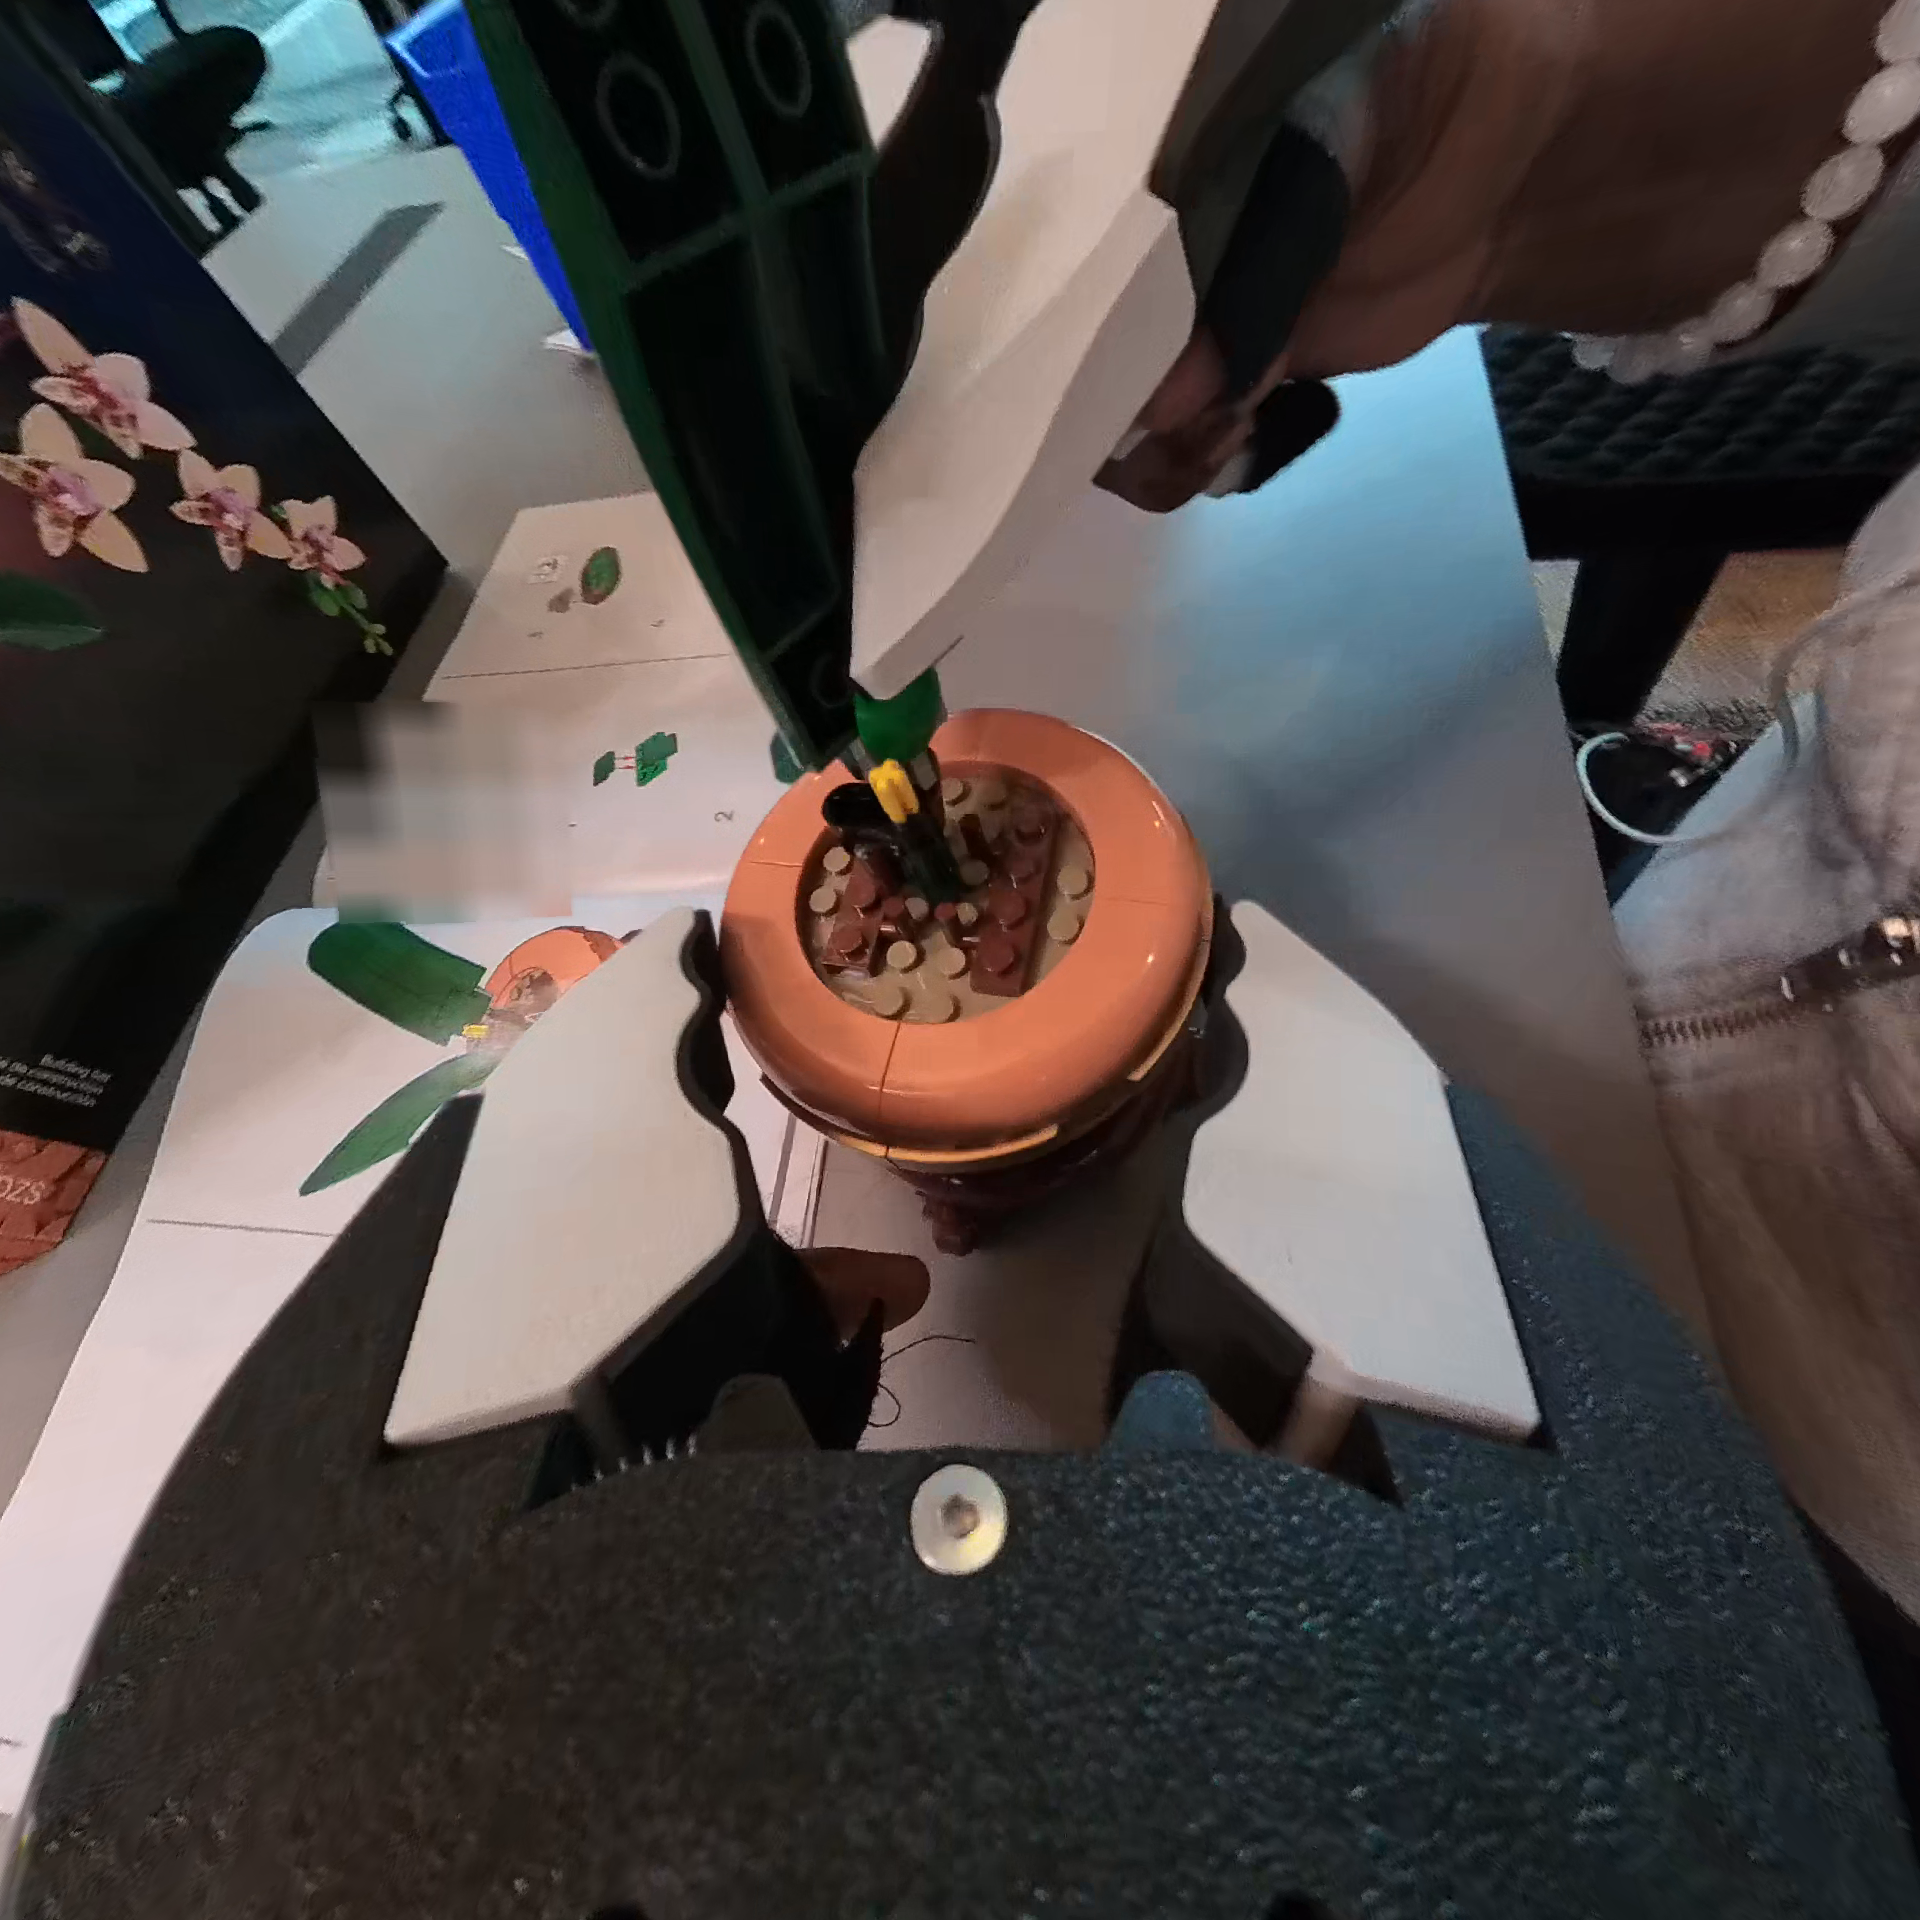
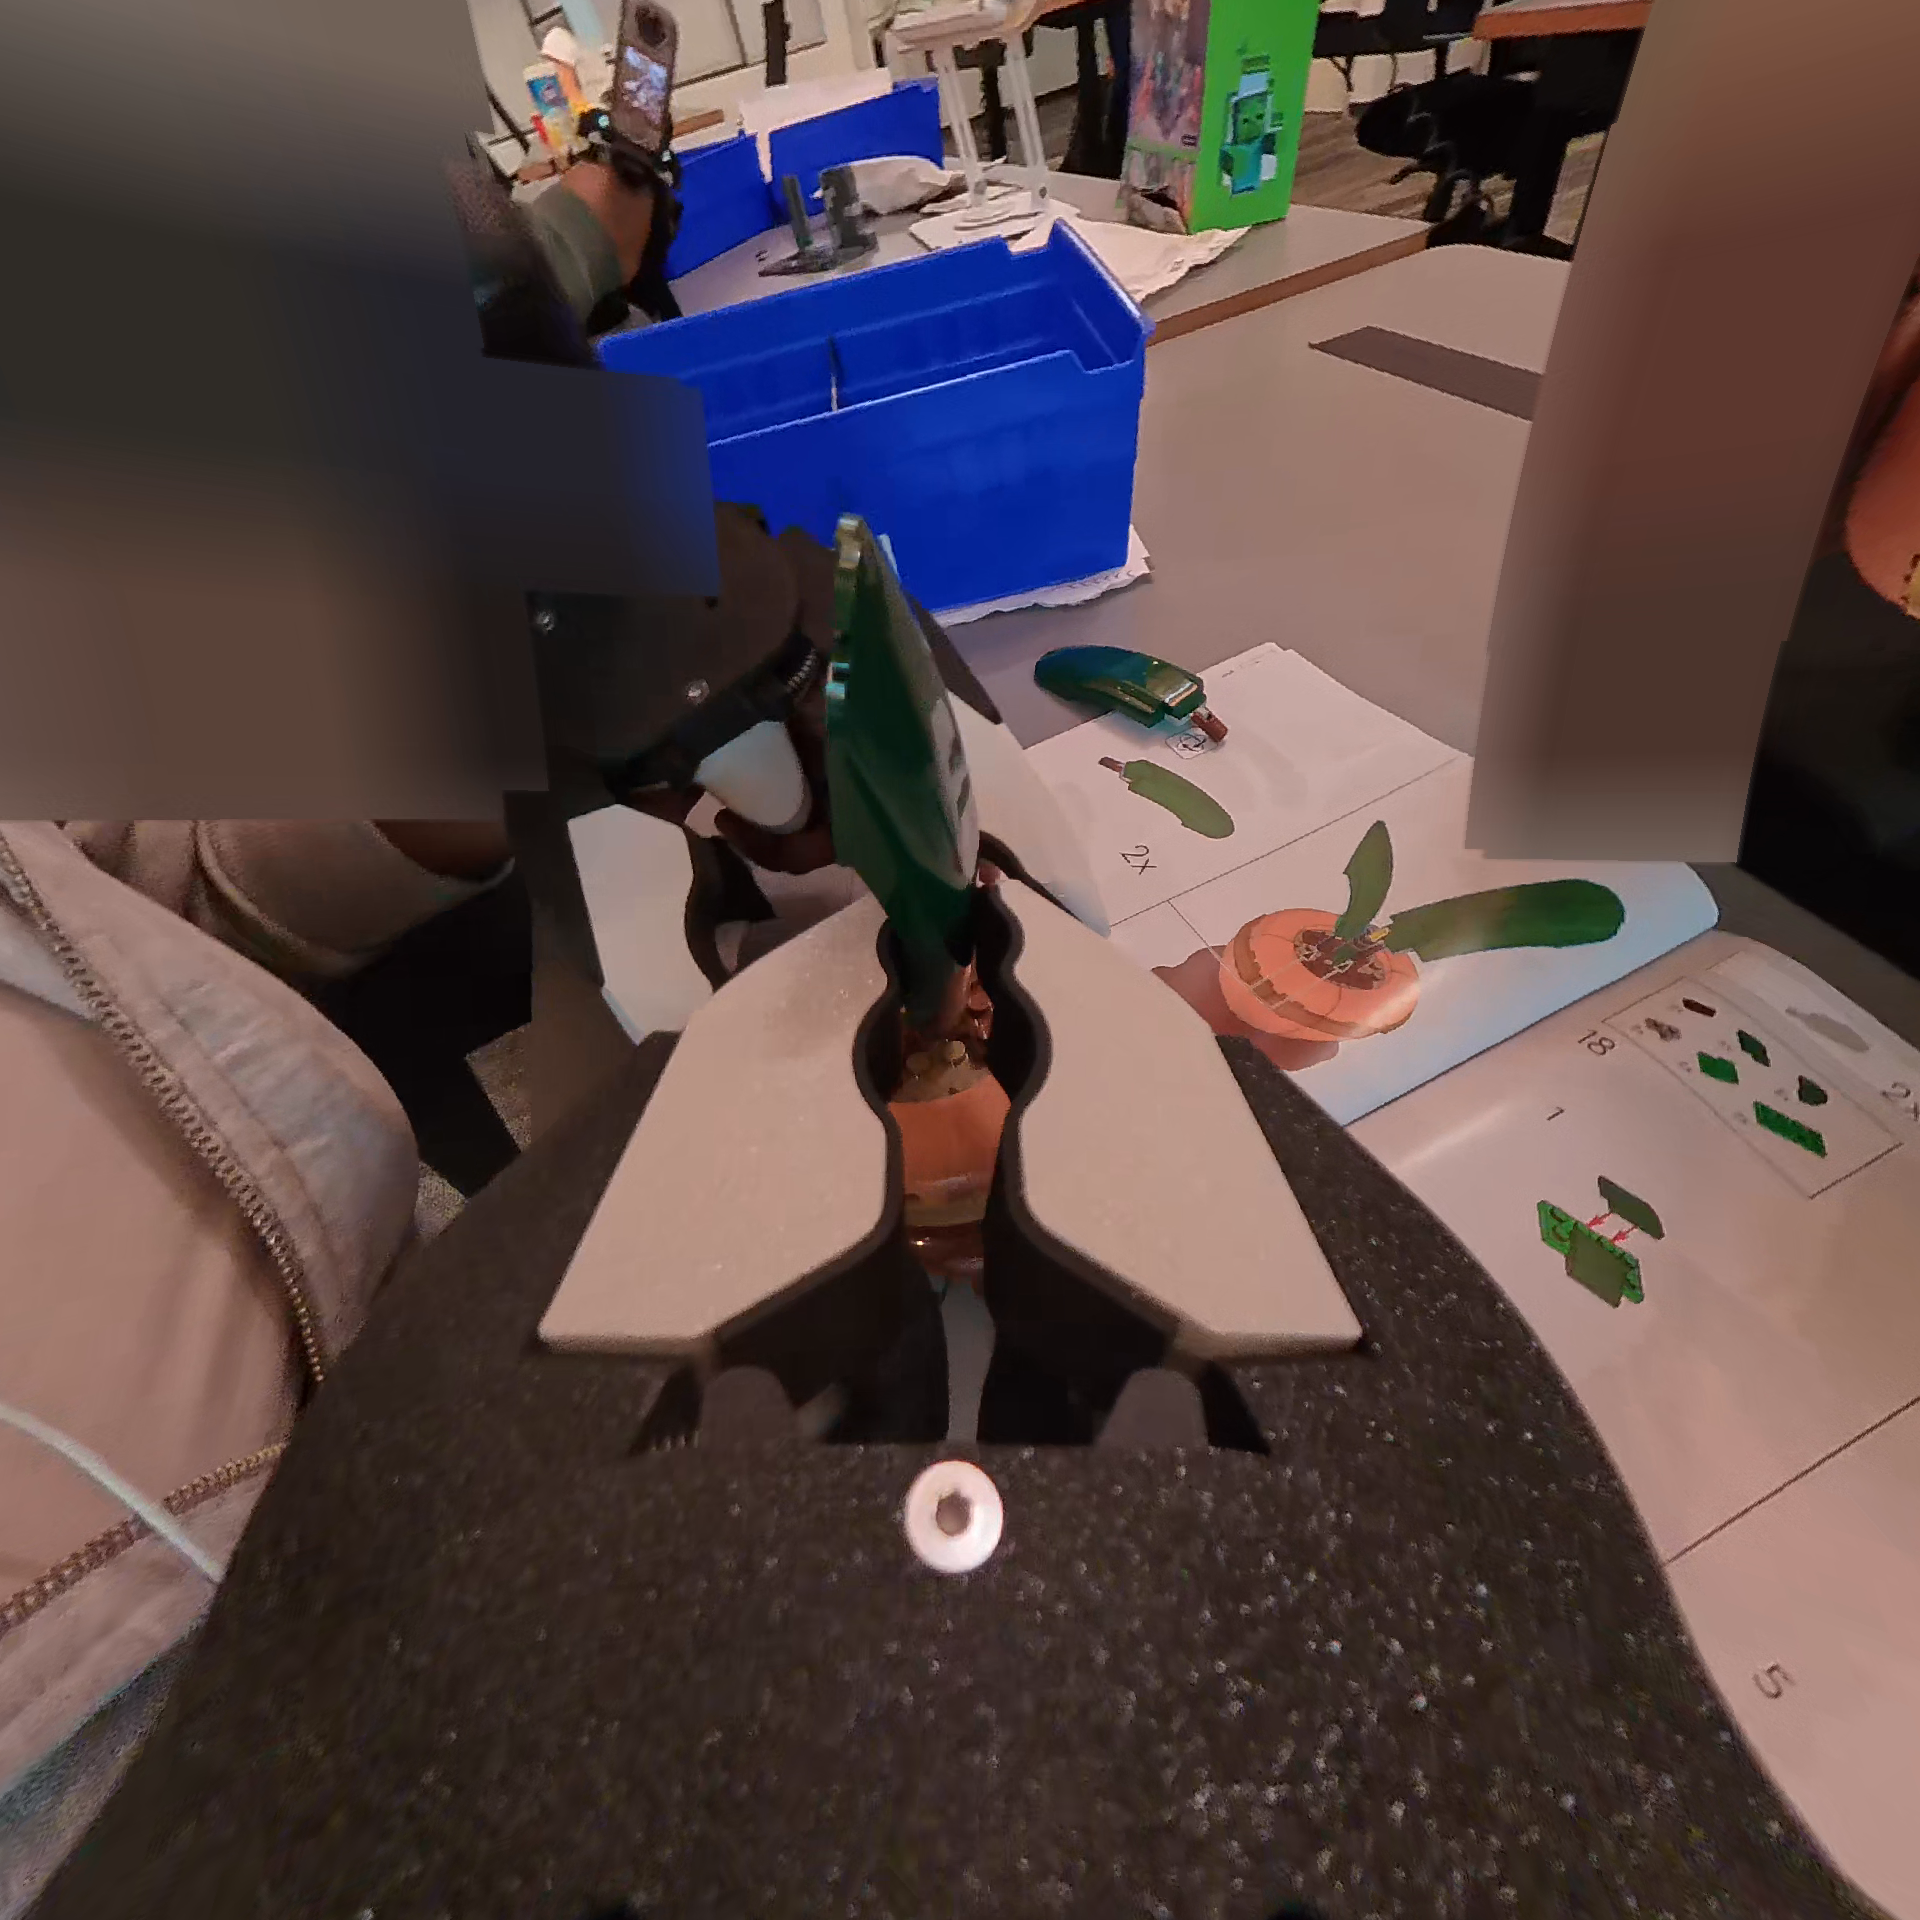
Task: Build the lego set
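Lego pot (image 1: 966,966) in left claw (image 1: 961,997)

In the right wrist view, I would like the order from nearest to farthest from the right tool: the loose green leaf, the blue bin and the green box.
From the right tool:
1. Loose green leaf, lying just ahead to the right, at the instruction booklet's far edge.
2. Blue bin, farther back on the grey table, roughly ahead.
3. Green box, farthest, standing upright at the back right.

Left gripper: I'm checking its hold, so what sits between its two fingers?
The orange pot sits between the left gripper fingers, clamped on both sides; the left wrist view shows it.
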Motion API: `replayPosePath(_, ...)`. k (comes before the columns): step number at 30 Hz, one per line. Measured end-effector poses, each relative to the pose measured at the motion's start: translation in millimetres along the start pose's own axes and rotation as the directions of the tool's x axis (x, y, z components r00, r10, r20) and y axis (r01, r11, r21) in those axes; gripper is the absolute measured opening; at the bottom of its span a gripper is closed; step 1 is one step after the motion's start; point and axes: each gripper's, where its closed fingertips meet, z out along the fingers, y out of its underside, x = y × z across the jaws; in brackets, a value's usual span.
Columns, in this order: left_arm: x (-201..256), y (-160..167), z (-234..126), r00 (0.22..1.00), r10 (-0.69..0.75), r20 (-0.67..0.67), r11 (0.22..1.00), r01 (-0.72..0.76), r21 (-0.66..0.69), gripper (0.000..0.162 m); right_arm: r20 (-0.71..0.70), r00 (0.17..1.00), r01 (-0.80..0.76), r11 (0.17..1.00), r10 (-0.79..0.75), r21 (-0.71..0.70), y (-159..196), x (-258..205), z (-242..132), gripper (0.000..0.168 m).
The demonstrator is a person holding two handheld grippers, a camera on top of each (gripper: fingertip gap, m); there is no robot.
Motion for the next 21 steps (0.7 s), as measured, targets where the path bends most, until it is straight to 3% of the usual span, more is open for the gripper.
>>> replayPosePath(4, 3, 1, -1, 0.994, 0.032, -0.107, 0.999, -0.035, -0.018, 0.088, 0.078, 0.997, 0.007, 1.0, -0.008, 0.022, -1, -3, -2, 0.01)
replayPosePath(7, 7, 3, -4, 0.969, 0.114, -0.219, 0.992, -0.123, -0.029, 0.088, 0.233, 0.972, -0.032, 0.953, -0.041, 0.302, -47, -15, -26, 0.01)
replayPosePath(10, 15, 4, -8, 0.913, 0.204, -0.354, 0.978, -0.209, 0.025, 0.088, 0.286, 0.949, 0.065, 0.97, -0.133, 0.235, -40, -12, -35, 0.01)
replayPosePath(14, 28, 3, -14, 0.802, 0.286, -0.524, 0.958, -0.249, 0.142, 0.088, 0.518, 0.789, 0.278, 0.944, -0.329, 0.176, -16, -42, -36, 0.01)
replayPosePath(16, 28, 2, -16, 0.777, 0.273, -0.568, 0.962, -0.237, 0.139, 0.088, 0.574, 0.722, 0.373, 0.916, -0.387, 0.148, -8, -45, -30, 0.01)
replayPosePath(18, 27, -2, -22, 0.774, 0.217, -0.595, 0.976, -0.191, 0.107, 0.083, 0.637, 0.654, 0.423, 0.895, -0.409, 0.141, -7, -49, -26, 0.01)
replayPosePath(21, 25, -7, -31, 0.834, 0.176, -0.523, 0.984, -0.13, 0.124, 0.081, 0.714, 0.556, 0.499, 0.858, -0.426, 0.123, -4, -54, -20, 0.01)
